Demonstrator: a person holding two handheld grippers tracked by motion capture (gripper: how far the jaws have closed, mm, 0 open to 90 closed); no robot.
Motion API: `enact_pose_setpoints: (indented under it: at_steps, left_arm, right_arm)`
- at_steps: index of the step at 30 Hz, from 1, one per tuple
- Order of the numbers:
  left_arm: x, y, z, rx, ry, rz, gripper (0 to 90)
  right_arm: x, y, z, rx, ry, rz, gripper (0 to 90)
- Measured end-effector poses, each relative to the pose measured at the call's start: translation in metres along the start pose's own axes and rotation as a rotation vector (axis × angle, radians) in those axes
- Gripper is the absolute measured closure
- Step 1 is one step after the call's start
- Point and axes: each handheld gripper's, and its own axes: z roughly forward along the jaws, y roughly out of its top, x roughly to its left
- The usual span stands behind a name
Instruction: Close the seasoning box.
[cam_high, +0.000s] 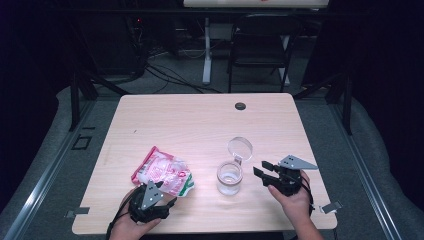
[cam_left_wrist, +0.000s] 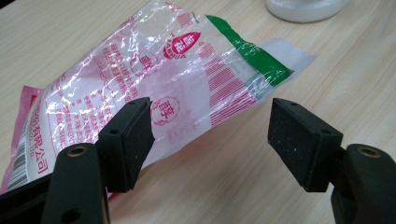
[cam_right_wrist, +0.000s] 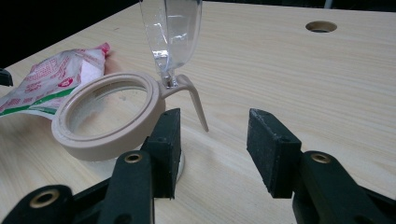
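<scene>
Here, both tools gaping: left tool (cam_high: 159, 192) at the packet (cam_high: 162, 171), right tool (cam_high: 264, 170) beside the open-lidded jar (cam_high: 230, 177).

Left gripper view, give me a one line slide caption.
Open left gripper poised at the edge of a pink-printed plastic bag lying on the wooden table.

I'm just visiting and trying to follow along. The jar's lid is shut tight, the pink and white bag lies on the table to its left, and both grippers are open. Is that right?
Not quite: the jar stands open, its clear lid flipped up on its hinge, as the high view shows. The rest holds: the bag lies left of it, and the left gripper and right gripper are open.
</scene>
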Motion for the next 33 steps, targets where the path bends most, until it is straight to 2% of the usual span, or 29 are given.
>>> enact_pose_setpoints:
  at_steps: [5,8,14,18,23,24,25,27,29,31,32,33]
  left_arm:
    - [-0.001,0.001,0.007,0.014,0.019,0.037,30.6]
    - [0.002,-0.001,0.015,0.041,0.044,0.050,30.9]
    - [0.009,0.000,0.026,0.037,0.092,0.049,33.1]
    - [0.008,0.002,0.036,0.051,0.117,0.097,35.3]
    - [0.007,0.004,0.042,0.060,0.140,0.123,39.2]
    - [0.008,0.005,0.043,0.059,0.139,0.118,44.2]
    - [0.009,0.005,0.043,0.062,0.131,0.114,44.2]
    - [0.011,0.006,0.043,0.063,0.118,0.117,50.7]
    - [0.013,0.008,0.044,0.058,0.111,0.100,56.2]
    - [0.017,0.010,0.045,0.064,0.083,0.077,64.3]
    - [0.017,0.010,0.045,0.064,0.083,0.077,66.4]
    - [0.018,0.010,0.046,0.061,0.074,0.058,66.4]
  right_arm:
    - [0.000,0.000,0.001,0.001,-0.001,0.002,54.6]
    - [0.001,0.000,0.001,0.002,-0.003,-0.002,54.4]
    - [0.002,-0.002,0.000,0.003,-0.005,-0.007,53.9]
    - [0.001,-0.004,-0.005,0.000,-0.018,-0.006,53.8]
    - [0.000,-0.006,-0.009,-0.009,-0.027,0.002,53.7]
    - [-0.001,-0.007,-0.012,-0.010,-0.033,0.004,53.7]
    - [-0.001,-0.007,-0.012,-0.010,-0.033,0.004,53.7]
    - [-0.001,-0.008,-0.014,-0.012,-0.038,0.003,53.7]
    - [-0.001,-0.009,-0.016,-0.010,-0.044,0.004,53.7]
    - [-0.002,-0.011,-0.020,-0.014,-0.049,0.006,53.7]
    - [-0.002,-0.011,-0.020,-0.014,-0.049,0.006,53.7]
    - [-0.002,-0.011,-0.021,-0.013,-0.055,0.007,53.6]
